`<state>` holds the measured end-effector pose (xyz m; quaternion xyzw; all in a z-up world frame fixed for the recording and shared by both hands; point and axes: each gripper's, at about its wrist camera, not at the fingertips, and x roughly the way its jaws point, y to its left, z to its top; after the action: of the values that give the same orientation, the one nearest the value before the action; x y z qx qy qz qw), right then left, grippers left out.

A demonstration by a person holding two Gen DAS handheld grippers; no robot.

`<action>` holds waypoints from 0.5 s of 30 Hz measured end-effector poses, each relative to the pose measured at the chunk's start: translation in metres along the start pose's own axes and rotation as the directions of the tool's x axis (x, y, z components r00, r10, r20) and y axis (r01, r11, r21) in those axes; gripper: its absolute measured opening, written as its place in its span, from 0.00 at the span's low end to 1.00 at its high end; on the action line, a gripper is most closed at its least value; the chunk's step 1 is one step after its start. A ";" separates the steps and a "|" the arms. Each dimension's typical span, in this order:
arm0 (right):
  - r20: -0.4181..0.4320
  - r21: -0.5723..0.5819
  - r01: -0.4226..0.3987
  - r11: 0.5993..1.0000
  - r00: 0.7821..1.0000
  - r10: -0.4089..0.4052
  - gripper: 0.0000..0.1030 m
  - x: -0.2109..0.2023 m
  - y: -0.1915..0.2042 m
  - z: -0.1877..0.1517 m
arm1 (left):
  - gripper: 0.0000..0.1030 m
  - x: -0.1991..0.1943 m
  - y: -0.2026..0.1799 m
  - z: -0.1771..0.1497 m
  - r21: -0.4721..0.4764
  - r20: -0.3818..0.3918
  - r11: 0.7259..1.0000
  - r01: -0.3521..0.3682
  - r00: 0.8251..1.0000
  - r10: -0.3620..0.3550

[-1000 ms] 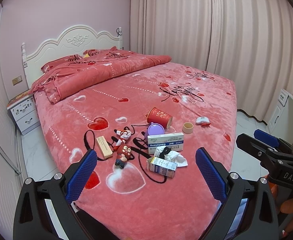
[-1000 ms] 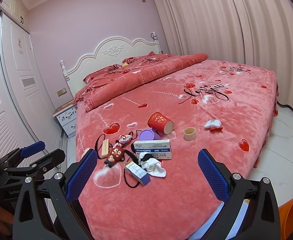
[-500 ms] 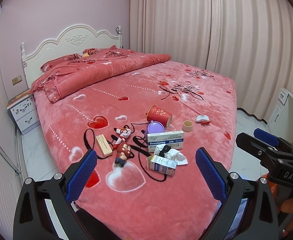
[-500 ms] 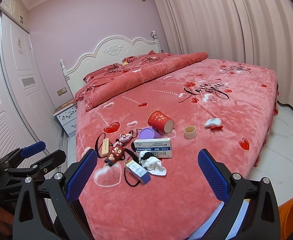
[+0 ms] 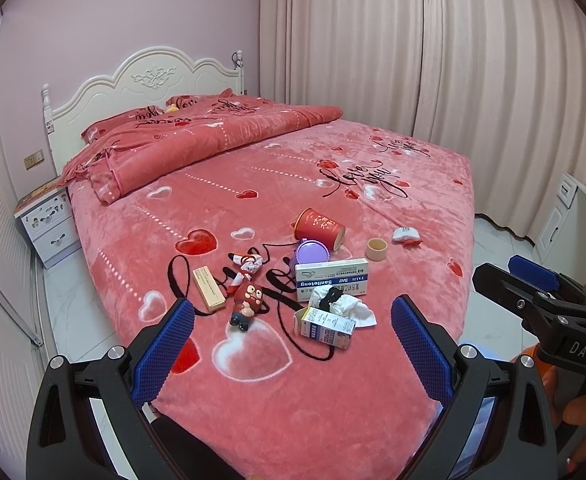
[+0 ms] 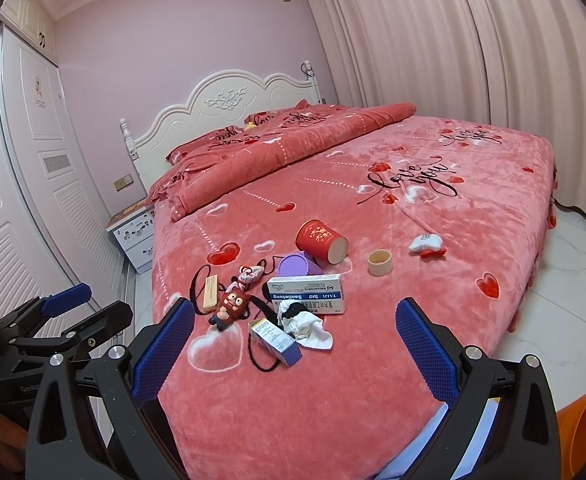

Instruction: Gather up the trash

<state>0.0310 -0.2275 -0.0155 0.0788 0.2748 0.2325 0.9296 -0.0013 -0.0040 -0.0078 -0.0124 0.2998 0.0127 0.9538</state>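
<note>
Both my left hand-held gripper (image 5: pixel 293 340) and my right hand-held gripper (image 6: pixel 295 344) are wide open and empty above the bed (image 5: pixel 393 400) edge, and the crumpled tissue (image 5: pixel 343 306) lies mixed with the plush toy (image 5: pixel 247 308), so I might grab a toy instead
</note>
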 end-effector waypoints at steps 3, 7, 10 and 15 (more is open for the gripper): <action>-0.002 0.001 0.000 1.000 1.000 0.000 0.96 0.001 0.000 0.001 | 0.94 0.000 0.000 0.000 -0.001 -0.003 1.000 0.000 1.000 0.000; -0.002 0.003 0.000 1.000 1.000 0.000 0.96 0.000 0.000 0.003 | 0.94 0.000 0.001 -0.002 0.002 -0.004 1.000 -0.002 1.000 0.002; -0.002 0.001 0.002 1.000 1.000 -0.002 0.96 0.000 0.000 0.002 | 0.94 0.000 0.001 -0.002 0.001 -0.003 1.000 -0.001 1.000 0.001; -0.002 0.001 0.001 1.000 1.000 -0.001 0.96 0.000 0.000 -0.001 | 0.94 0.000 0.000 -0.002 0.003 -0.007 1.000 -0.003 1.000 0.003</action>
<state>0.0307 -0.2273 -0.0163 0.0790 0.2760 0.2317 0.9295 -0.0021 -0.0037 -0.0095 -0.0103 0.3031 0.0136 0.9528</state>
